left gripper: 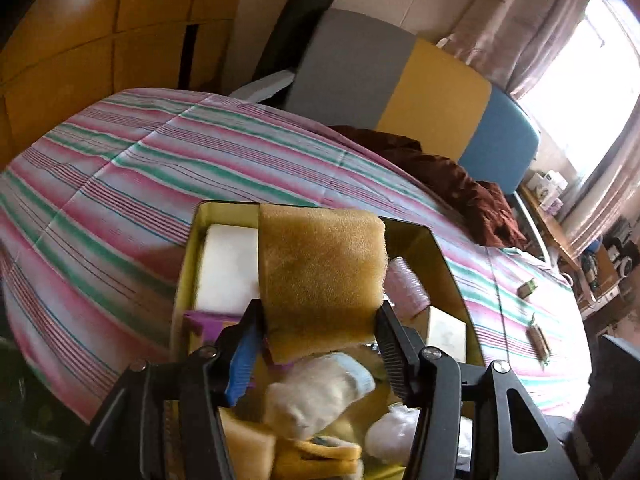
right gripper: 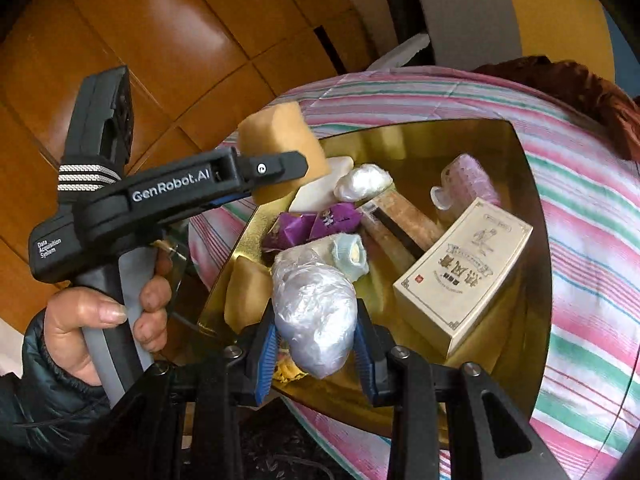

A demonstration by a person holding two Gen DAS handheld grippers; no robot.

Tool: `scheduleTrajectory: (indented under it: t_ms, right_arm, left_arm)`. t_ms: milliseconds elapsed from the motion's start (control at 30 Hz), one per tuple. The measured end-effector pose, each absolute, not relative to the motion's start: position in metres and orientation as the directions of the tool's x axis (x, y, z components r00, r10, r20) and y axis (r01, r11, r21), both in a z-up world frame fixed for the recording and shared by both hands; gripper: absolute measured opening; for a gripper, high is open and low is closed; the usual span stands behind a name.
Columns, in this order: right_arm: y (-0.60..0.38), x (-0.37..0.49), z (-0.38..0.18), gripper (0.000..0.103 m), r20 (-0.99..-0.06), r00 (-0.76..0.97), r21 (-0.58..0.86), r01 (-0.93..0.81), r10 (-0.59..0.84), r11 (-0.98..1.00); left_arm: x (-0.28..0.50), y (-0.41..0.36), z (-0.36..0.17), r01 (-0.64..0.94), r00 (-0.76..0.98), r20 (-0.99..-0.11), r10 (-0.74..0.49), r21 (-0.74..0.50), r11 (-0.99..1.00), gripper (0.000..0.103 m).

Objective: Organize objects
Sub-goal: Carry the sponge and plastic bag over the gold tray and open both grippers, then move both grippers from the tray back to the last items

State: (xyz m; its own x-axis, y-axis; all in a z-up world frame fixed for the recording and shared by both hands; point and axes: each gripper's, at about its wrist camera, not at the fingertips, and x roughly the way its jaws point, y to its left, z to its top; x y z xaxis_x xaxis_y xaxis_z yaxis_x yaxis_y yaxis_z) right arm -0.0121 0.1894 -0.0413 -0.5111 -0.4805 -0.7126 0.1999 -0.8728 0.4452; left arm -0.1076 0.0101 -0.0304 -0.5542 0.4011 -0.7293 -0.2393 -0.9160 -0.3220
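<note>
A gold box [right gripper: 524,184] sits on the striped bed and holds several objects. My left gripper [left gripper: 318,320] is shut on a yellow sponge [left gripper: 320,272] and holds it above the box; it also shows in the right wrist view [right gripper: 280,148] over the box's left edge. My right gripper [right gripper: 316,340] is shut on a white crumpled plastic bag bundle [right gripper: 314,308] just above the box's near side. Inside lie a cream carton [right gripper: 464,276], a pink roller [right gripper: 472,176], purple packets [right gripper: 316,222], a rolled sock [right gripper: 348,254], a white block [left gripper: 228,268] and another sponge [right gripper: 246,296].
The striped bedspread [left gripper: 160,168] spreads around the box. A brown cloth [left gripper: 452,184] lies at the bed's far side by a grey, yellow and blue headboard [left gripper: 432,96]. Two small items [left gripper: 532,312] lie on the bed to the right. Wooden wardrobe doors [right gripper: 160,40] stand behind.
</note>
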Motion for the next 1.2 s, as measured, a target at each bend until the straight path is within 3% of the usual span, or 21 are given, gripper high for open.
scheduleTrajectory:
  t_ms: [333,467,567,1200]
  right_arm:
    - [0.211,-0.043,-0.026,0.036,-0.702,-0.606,0.405,0.094,-0.375,-0.909]
    - [0.222,-0.067,-0.025,0.064,-0.693,-0.644,0.405,0.025,-0.325,-0.914]
    - [0.228,-0.075,-0.025,0.065,-0.698,-0.651,0.401,-0.010,-0.298,-0.916]
    - [0.222,-0.033,-0.036,0.073,-0.737,-0.648,0.260,-0.013,-0.190,-0.965]
  left_arm:
    - [-0.103,0.006,-0.039,-0.221,-0.536,-0.749,0.390,-0.321,-0.921,0.058]
    - [-0.101,0.003,-0.046,-0.197,-0.516,-0.761,0.393,-0.341,-0.919,0.075]
    - [-0.096,-0.001,-0.047,-0.190,-0.518,-0.763,0.386,-0.337,-0.922,0.081]
    - [-0.072,0.009,-0.019,-0.231,-0.616,-0.714,0.334,-0.242,-0.943,0.088]
